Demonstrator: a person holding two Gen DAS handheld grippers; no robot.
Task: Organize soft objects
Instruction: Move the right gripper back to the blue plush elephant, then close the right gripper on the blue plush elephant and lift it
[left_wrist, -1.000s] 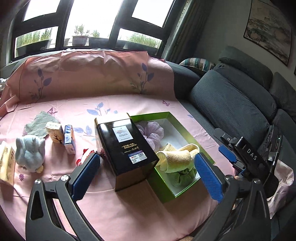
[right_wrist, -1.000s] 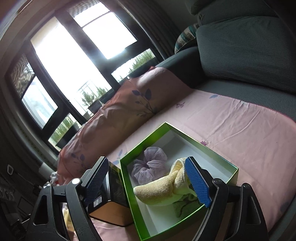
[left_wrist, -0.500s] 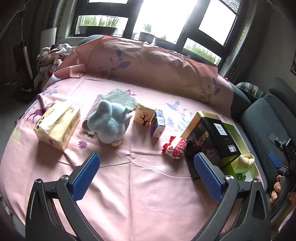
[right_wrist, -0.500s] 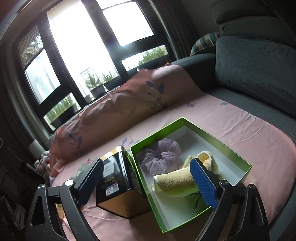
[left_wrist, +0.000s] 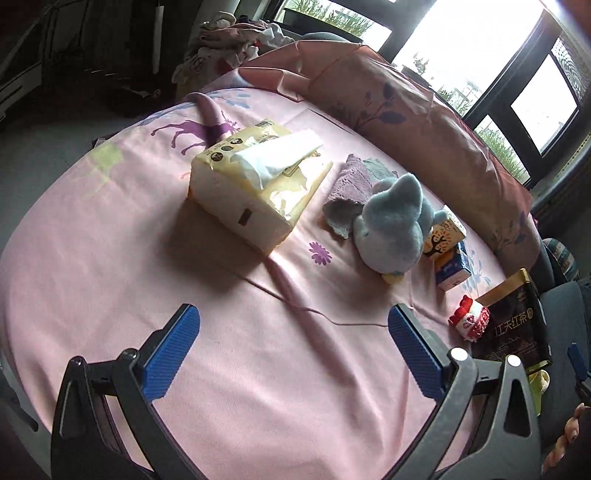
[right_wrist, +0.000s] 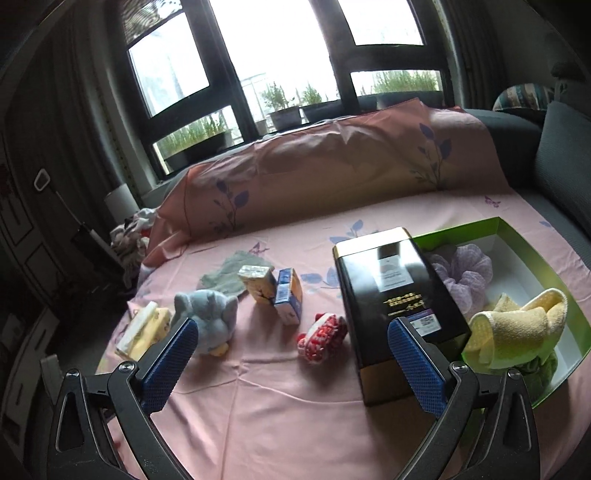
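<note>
A blue plush elephant (left_wrist: 395, 229) lies on the pink sheet, also in the right wrist view (right_wrist: 208, 315). A grey-purple cloth (left_wrist: 349, 192) lies behind it (right_wrist: 225, 275). A red-and-white knitted toy (left_wrist: 469, 321) lies by the black tin (right_wrist: 323, 336). The green box (right_wrist: 517, 236) holds a lilac scrunchie (right_wrist: 465, 273), a yellow towel (right_wrist: 517, 332) and a green cloth (right_wrist: 539, 369). My left gripper (left_wrist: 291, 350) is open and empty, above bare sheet short of the elephant. My right gripper (right_wrist: 291, 362) is open and empty, short of the knitted toy.
A yellow tissue pack (left_wrist: 255, 184) lies left of the elephant. Two small cartons (right_wrist: 273, 291) stand behind the toys. A tall black tin (right_wrist: 395, 302) stands left of the green box. A dark sofa (right_wrist: 561, 155) is at the right. A pink-covered backrest (right_wrist: 332, 166) runs along the back.
Both grippers have swung left, away from the green box toward the elephant and tissue pack. Both stay open and empty.
</note>
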